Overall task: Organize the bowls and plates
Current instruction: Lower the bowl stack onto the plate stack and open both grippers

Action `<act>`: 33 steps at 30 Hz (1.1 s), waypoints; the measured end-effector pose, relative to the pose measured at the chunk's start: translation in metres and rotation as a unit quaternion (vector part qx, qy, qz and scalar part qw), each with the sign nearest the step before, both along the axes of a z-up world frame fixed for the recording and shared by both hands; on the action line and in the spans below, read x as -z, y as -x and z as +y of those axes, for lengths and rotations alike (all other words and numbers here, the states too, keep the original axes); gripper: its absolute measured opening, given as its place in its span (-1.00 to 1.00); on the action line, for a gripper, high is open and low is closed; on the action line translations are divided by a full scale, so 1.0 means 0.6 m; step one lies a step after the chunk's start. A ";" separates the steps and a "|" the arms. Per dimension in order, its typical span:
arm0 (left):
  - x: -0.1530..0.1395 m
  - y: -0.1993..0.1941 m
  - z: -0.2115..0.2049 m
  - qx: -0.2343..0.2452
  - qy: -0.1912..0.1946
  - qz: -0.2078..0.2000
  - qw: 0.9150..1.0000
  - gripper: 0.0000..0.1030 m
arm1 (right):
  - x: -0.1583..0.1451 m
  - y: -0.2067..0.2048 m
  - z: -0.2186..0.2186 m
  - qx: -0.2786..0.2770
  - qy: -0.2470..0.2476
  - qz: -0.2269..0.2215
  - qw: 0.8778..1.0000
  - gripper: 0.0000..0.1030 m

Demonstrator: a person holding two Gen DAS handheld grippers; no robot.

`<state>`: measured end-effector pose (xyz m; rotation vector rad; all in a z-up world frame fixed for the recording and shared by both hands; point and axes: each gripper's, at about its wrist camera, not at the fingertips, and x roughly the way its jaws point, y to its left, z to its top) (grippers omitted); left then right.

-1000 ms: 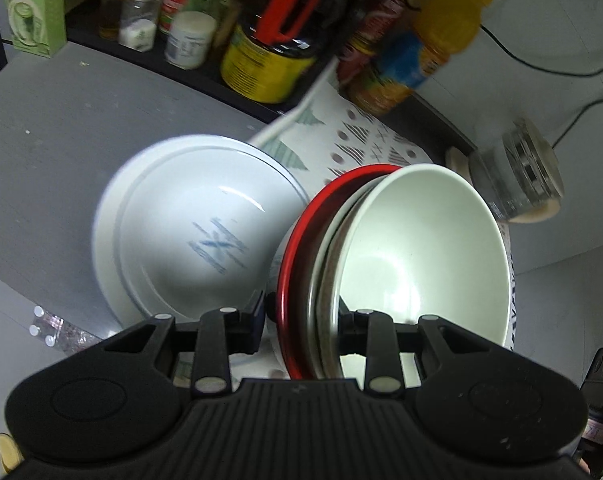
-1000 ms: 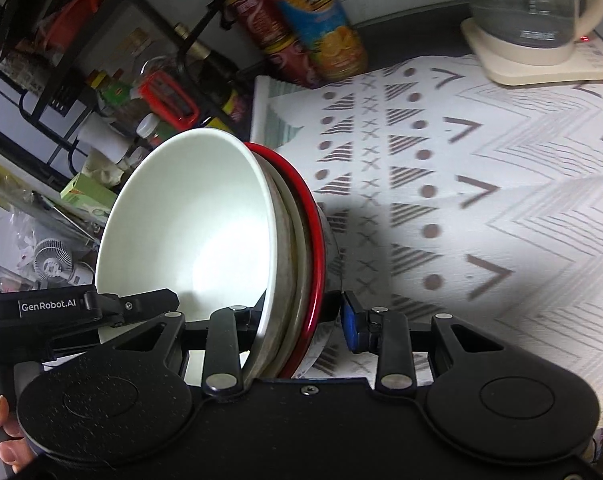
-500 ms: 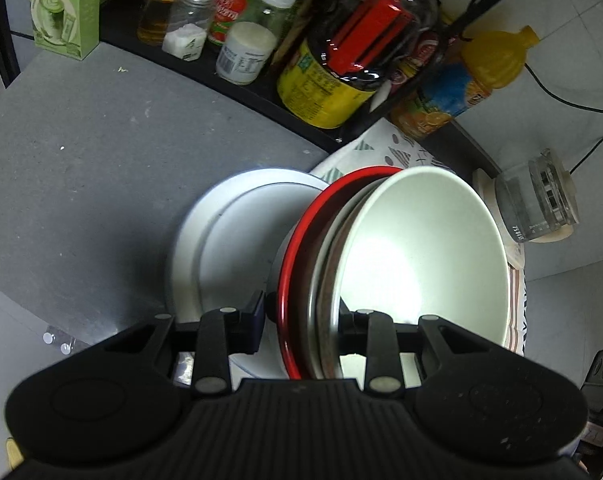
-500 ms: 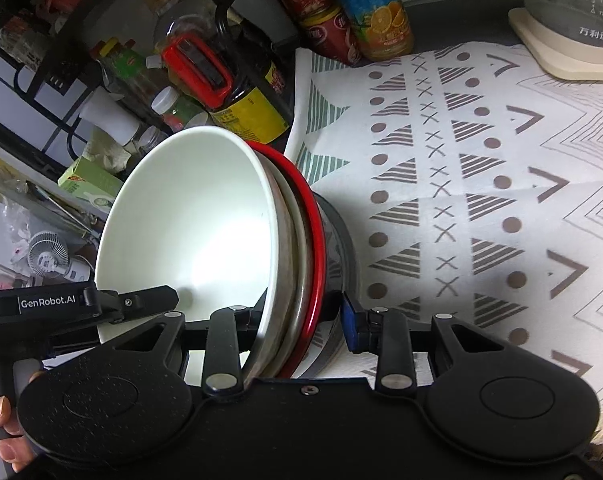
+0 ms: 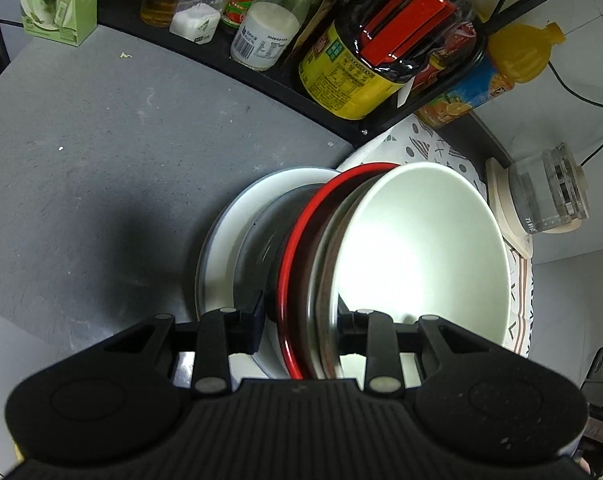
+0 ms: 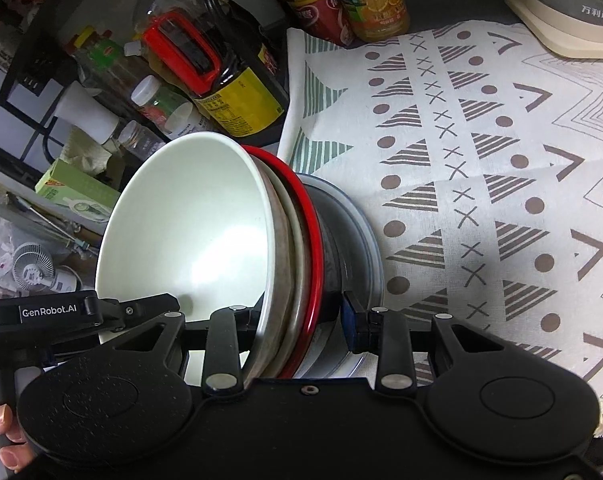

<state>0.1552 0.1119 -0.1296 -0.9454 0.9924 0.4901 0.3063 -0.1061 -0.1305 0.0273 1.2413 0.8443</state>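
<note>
Red-rimmed, the stack of bowls (image 5: 381, 264) is clamped at opposite rims between the fingers of the left gripper (image 5: 299, 320) and right gripper (image 6: 301, 316), probably to steady it, directly over the white plate (image 5: 225, 248). Beneath the plate lies grey counter (image 5: 101, 160); beside it, a patterned cloth (image 6: 481, 160).

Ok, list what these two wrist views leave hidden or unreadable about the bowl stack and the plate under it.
- Left wrist: the white plate is mostly covered by the bowl stack; any centre pattern is hidden.
- Both views: whether the stack touches the plate is blocked by the bowls and the left gripper.
- Right wrist: the right gripper body cuts off the stack's lower rims.
- Bowl count: inner rims overlap.
</note>
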 end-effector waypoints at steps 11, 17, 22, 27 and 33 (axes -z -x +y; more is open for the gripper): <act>0.024 -0.009 0.014 0.009 0.012 0.006 1.000 -0.41 | 0.015 0.001 0.011 0.009 0.019 0.011 1.000 -0.36; 0.025 -0.012 0.022 0.009 0.013 0.003 1.000 -0.40 | 0.019 0.000 0.018 0.011 0.022 0.013 1.000 -0.37; 0.025 -0.013 0.024 0.009 0.016 0.001 1.000 -0.40 | 0.022 -0.002 0.019 0.012 0.025 0.016 0.999 -0.35; 0.026 -0.013 0.022 0.012 0.018 -0.002 1.000 -0.39 | 0.022 -0.004 0.017 0.018 0.025 0.013 0.999 -0.33; 0.025 -0.014 0.025 0.019 0.020 -0.003 1.000 -0.39 | 0.022 -0.001 0.017 0.020 0.024 0.010 0.999 -0.31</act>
